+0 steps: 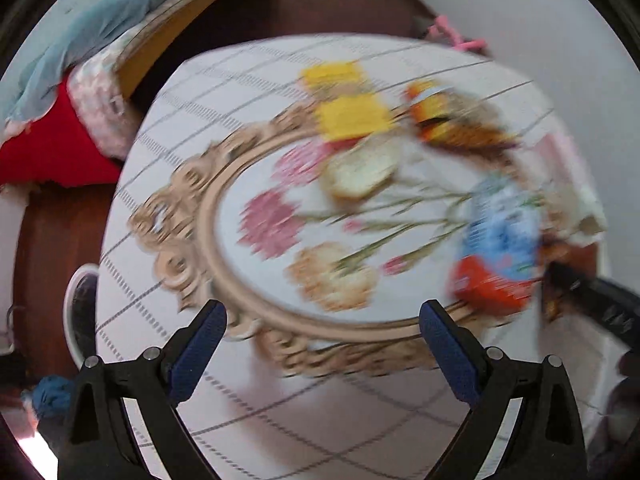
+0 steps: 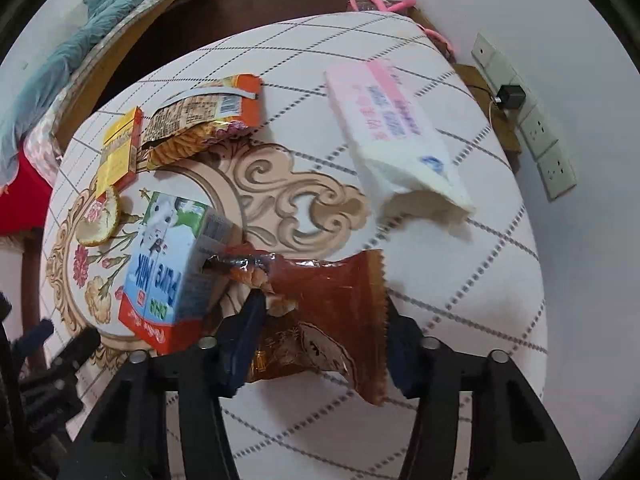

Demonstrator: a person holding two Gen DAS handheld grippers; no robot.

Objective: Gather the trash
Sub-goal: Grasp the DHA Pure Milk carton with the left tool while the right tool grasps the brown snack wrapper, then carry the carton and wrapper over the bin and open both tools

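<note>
Trash lies on a round table with a white patterned cloth [image 2: 460, 280]. My right gripper [image 2: 328, 344] has its jaws around a brown snack wrapper [image 2: 332, 300], closed against its sides. A blue, white and red milk carton [image 2: 172, 264] lies just to its left; it also shows in the left wrist view [image 1: 500, 248]. Farther back lie a piece of orange peel [image 2: 100, 220], a yellow box [image 2: 120, 148] and an orange biscuit wrapper [image 2: 204, 116]. My left gripper [image 1: 320, 344] is open and empty above the table's near side; its view is blurred by motion.
A pink tissue pack [image 2: 396, 128] lies on the right of the table. A bed with a blue blanket [image 1: 92, 40] stands to the left. Wall sockets [image 2: 536, 124] and a pink object [image 2: 384, 2] are beyond the table. A white fan [image 1: 82, 312] stands on the floor.
</note>
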